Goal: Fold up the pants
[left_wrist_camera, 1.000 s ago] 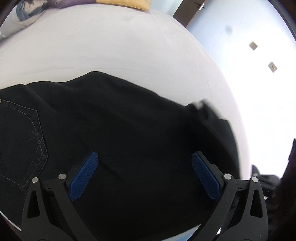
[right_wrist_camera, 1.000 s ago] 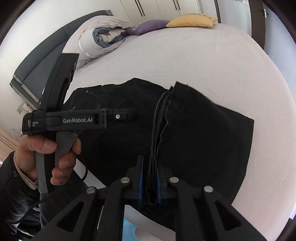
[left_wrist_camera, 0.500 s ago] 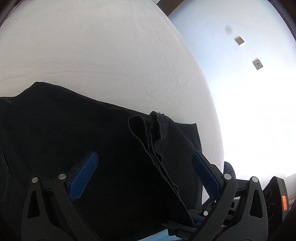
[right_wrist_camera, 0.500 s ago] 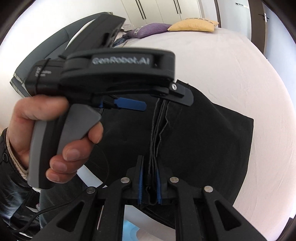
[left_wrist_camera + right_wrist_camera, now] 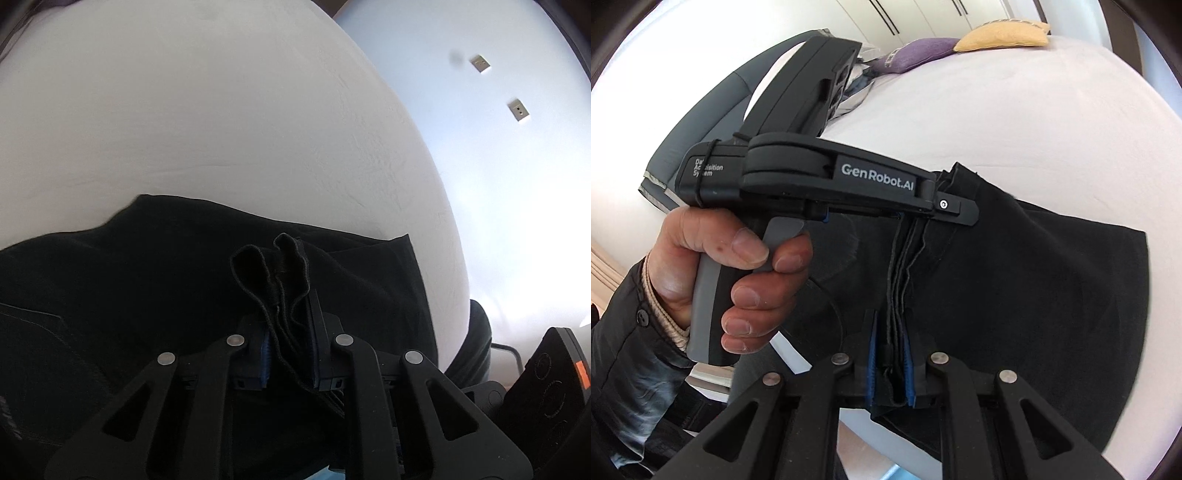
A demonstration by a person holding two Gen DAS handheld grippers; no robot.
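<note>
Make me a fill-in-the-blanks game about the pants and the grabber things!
1. The pants are the colour ____.
2. The pants lie on a ____ bed sheet.
3. The left gripper and the right gripper are both ____ on the pants' bunched edge.
4. Beside the purple pillow lies a ____ one.

Missing words: black; white; shut; yellow

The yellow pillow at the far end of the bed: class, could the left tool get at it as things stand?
Probably not: the yellow pillow lies across the bed, and the left tool is shut on the pants.
</note>
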